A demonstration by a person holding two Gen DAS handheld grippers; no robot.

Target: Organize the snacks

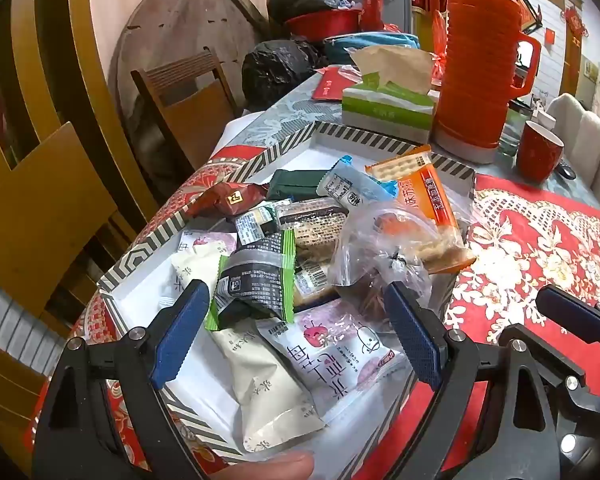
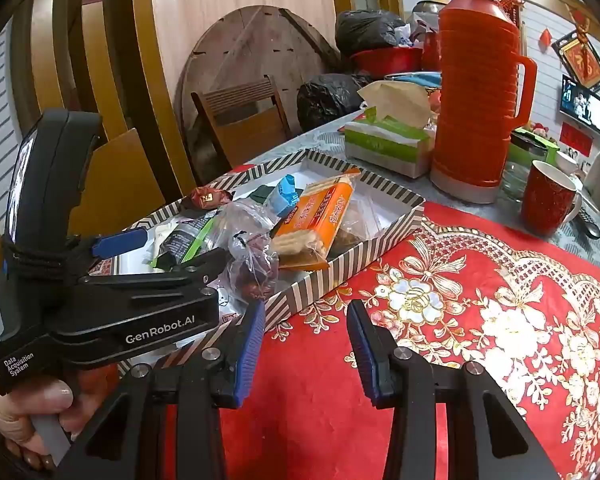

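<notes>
Scene: a striped-edged tray (image 1: 260, 162) is sitting on a surface (image 2: 480, 320) dressed in red floral cloth, with the snacks (image 1: 300, 236) lying in a loose heap inside it.

Left gripper (image 1: 296, 336): it is hovering over the near end of the tray, jaws standing wide apart and holding nothing, framing a black packet with green edges (image 1: 256, 280) and a pink-and-white packet (image 1: 340, 350).

Right gripper (image 2: 306, 346): it is waiting above the bare red cloth just beside the tray's near corner, jaws parted and empty.

Other snacks: an orange cracker pack (image 2: 320, 220) is leaning across the far half of the tray, and a clear bag of dark fruit (image 2: 252, 256) is slumping near the middle.

Bystanders: a red thermos (image 2: 480, 92), a green tissue box (image 2: 384, 144) and a red mug (image 2: 548, 200) are standing beyond the tray.

Step in hand: by the look of it, the left gripper is lining up a pick from the pile; nothing is yet being lifted.

Next move: it probably calls for lowering the jaws around one packet only, most likely the black one on top, and closing gently so the neighbouring wrappers are not dragged along.
</notes>
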